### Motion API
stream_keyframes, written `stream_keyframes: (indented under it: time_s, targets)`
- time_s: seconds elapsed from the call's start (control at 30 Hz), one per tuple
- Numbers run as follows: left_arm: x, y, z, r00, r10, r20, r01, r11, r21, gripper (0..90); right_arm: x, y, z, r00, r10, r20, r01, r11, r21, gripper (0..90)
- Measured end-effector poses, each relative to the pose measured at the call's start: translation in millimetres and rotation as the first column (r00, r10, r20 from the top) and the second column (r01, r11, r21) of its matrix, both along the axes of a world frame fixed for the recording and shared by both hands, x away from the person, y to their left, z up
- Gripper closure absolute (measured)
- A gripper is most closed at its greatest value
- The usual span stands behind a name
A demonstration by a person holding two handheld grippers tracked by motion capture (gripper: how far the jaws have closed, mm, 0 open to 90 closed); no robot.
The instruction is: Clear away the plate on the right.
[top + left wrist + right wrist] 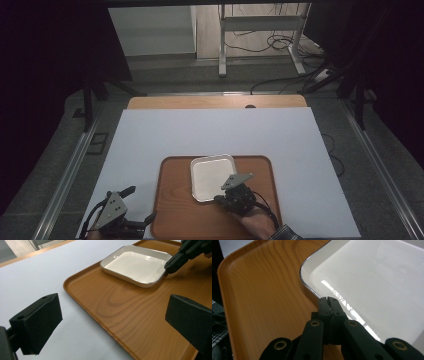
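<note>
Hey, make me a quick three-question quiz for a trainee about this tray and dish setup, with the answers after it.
1. True or false: the white dish sits on the wooden tray.
2. Which tongs have their jaws pressed together at the dish's rim: A) left tongs, B) right tongs?
3. What lies under the tray, covering most of the table?

Key:
1. True.
2. B. In the right gripper view the jaws meet at the dish's edge; whether they pinch the rim is hard to tell. The left tongs stand wide open beside the tray.
3. A white sheet.
</note>
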State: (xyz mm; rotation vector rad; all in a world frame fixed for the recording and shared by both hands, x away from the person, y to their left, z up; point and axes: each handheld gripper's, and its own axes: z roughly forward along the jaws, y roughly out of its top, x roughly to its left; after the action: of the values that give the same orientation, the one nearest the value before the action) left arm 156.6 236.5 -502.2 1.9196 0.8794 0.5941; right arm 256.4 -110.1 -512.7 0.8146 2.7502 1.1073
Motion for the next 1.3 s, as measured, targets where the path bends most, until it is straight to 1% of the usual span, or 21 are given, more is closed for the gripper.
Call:
stream_keyframes:
  time_s: [0.17, 0.27, 0.53, 0.57, 0.77, 1.0, 1.1, 1.3]
  targets:
    - [0.0, 0.0, 0.0, 1.0, 0.0, 0.0, 0.0, 1.0, 0.001, 0.6, 1.7, 4.9, -1.2, 1.0, 0.006, 0.007, -0.006, 1.0, 0.0, 89.7]
    - [0.0, 0.1, 0.0, 1.0, 0.0, 0.0, 0.0, 1.0, 0.001, 0.6, 2.2, 6.2, -1.5, 0.9999, -0.009, 0.013, 0.009, 1.0, -0.001, 89.7]
    - [-0.1, 0.0, 0.1, 1.0, -0.001, 0.001, 0.001, 1.0, 0.005, 0.6, 2.9, 6.7, -1.4, 0.9999, -0.005, 0.011, 0.005, 1.0, 0.001, 89.5]
    - [0.0, 0.1, 0.0, 1.0, -0.001, 0.0, 0.001, 1.0, 0.005, 0.6, 2.9, 6.4, -1.2, 1.0, -0.003, 0.005, 0.003, 1.0, 0.007, 88.5]
    - [-0.2, 0.2, 0.0, 1.0, 0.0, 0.001, 0.0, 1.0, 0.0, 0.6, 1.9, 5.9, 0.4, 1.0, 0.002, 0.009, -0.002, 1.0, 0.008, 86.3]
    - [-0.1, 0.1, 0.0, 1.0, 0.0, 0.0, 0.0, 1.0, 0.005, 0.6, 0.7, 4.1, 4.9, 0.9996, 0.013, 0.024, -0.013, 1.0, 0.016, 82.2]
    - [-0.2, -0.3, 0.0, 1.0, -0.001, 0.001, 0.001, 1.0, 0.005, 0.6, 0.7, 2.6, 7.4, 0.9995, 0.005, 0.031, -0.005, 1.0, 0.022, 79.1]
    - [-0.1, 0.1, 0.0, 1.0, -0.001, 0.0, 0.001, 1.0, 0.002, 0.6, 2.2, -0.9, 10.8, 0.9992, -0.008, 0.04, 0.007, 0.999, 0.033, 75.7]
